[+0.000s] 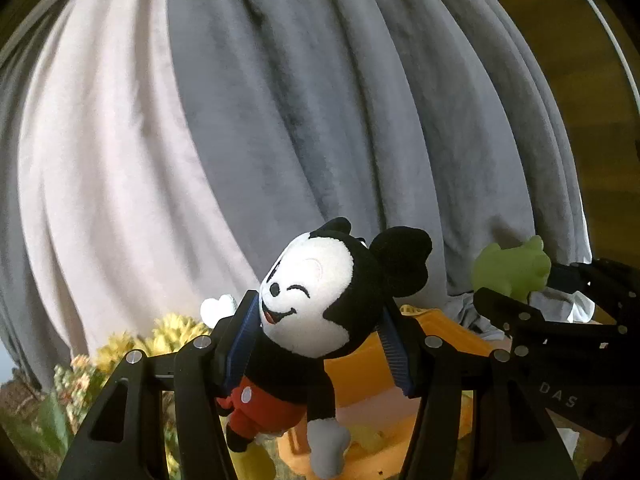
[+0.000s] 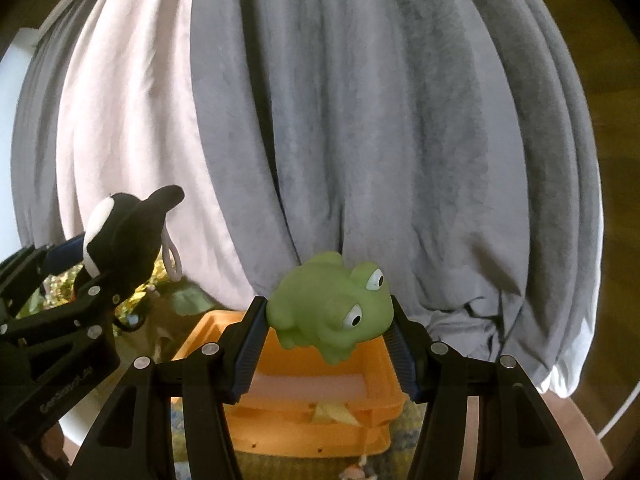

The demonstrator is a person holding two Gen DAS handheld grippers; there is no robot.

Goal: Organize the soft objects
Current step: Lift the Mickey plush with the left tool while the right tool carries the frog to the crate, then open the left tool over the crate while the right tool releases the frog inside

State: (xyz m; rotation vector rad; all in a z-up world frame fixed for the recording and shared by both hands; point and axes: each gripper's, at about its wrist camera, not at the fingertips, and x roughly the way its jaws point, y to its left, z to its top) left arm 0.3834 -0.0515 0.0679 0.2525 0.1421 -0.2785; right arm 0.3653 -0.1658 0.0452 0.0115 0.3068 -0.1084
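Observation:
A black, white and red mouse plush (image 1: 316, 308) hangs in the air with my left gripper (image 1: 316, 320) shut on its head and body. In the right wrist view a soft green frog toy (image 2: 332, 304) is pinched between the blue pads of my right gripper (image 2: 328, 320), which is shut on it. Both toys hover above an orange plastic bin (image 2: 304, 412), whose inside holds a small yellow scrap. From the right wrist view the plush (image 2: 120, 236) shows at the left; from the left wrist view the frog (image 1: 510, 266) shows at the right.
Grey and pale curtains (image 2: 360, 120) hang close behind the bin and fill most of both views. Yellow artificial flowers (image 1: 160, 336) stand at the left of the bin. A wooden floor (image 2: 616, 168) and a white cable show at the right.

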